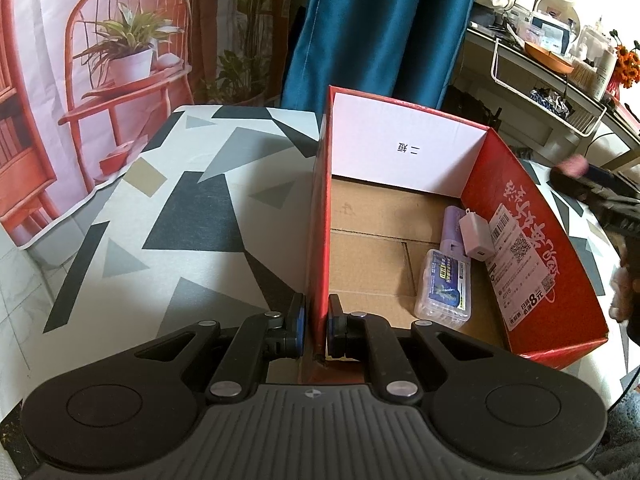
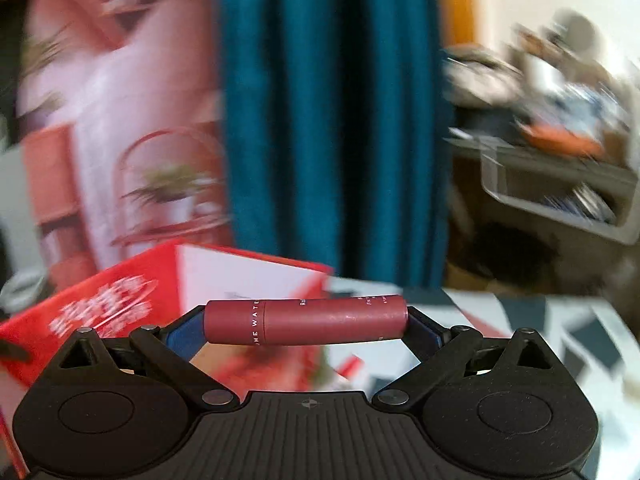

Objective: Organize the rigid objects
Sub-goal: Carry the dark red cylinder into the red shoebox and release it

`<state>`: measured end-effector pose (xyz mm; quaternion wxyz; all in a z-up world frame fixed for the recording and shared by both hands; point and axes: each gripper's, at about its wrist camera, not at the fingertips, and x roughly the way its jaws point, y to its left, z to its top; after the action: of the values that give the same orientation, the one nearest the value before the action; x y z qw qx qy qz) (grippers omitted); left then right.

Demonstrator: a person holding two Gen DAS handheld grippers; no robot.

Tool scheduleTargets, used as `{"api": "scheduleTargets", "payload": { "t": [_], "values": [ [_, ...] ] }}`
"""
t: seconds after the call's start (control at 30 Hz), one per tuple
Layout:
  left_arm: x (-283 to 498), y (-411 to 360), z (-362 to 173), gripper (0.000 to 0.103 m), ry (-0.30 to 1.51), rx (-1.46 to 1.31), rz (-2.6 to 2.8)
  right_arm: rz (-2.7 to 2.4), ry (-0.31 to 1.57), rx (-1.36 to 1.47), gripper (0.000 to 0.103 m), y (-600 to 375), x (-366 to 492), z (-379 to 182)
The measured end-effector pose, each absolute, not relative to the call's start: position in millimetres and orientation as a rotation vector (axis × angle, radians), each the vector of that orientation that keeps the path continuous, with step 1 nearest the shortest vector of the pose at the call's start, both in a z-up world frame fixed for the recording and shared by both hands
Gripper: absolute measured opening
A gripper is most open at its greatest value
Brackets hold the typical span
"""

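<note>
Red cardboard box [image 1: 520, 240], open-topped, brown corrugated floor, white far panel; stands on our desk [image 1: 192, 200], a cloth printed with grey and black triangles.

Left gripper [image 1: 316, 326]: fingers narrow, pinching the box's left wall at its near end.

Right gripper [image 2: 306, 322]: fingers wide, clamped on the two flat ends of a tube [image 2: 306, 322], held crosswise in the air, right of the box and not yet over it.

Tube: dull rose cylinder, matte, fine white lettering, seam near its left third.

Contents, right side of floor: clear ribbed case [image 1: 444, 288], lilac cylinder [image 1: 454, 228], white charger [image 1: 476, 236] leaning on it.

Risks, as we judge them:
- An end-to-end grip on a smooth round body may slip or pivot if we swing fast; the blur suggests speed.
- Dropped from height, the tube could roll or knock the charger over.
- The tube held crosswise may catch the box's right wall.
- The thin wall may buckle under the pinch.
</note>
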<state>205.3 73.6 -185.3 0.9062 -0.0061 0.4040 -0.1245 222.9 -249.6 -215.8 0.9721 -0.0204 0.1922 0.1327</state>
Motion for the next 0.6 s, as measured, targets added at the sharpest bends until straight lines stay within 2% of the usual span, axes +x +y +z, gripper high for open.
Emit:
{"api": "scheduleTargets", "payload": {
  "t": [0.27,0.6],
  "values": [
    [205,75,-185,0.012,0.833,-0.017,-0.260,0.399,0.424,-0.192,0.098,-196,238,-231],
    [206,76,-186,0.011,0.830,-0.024,-0.263,0.395,0.437,-0.239,0.101,-186,233,-237]
  ]
}}
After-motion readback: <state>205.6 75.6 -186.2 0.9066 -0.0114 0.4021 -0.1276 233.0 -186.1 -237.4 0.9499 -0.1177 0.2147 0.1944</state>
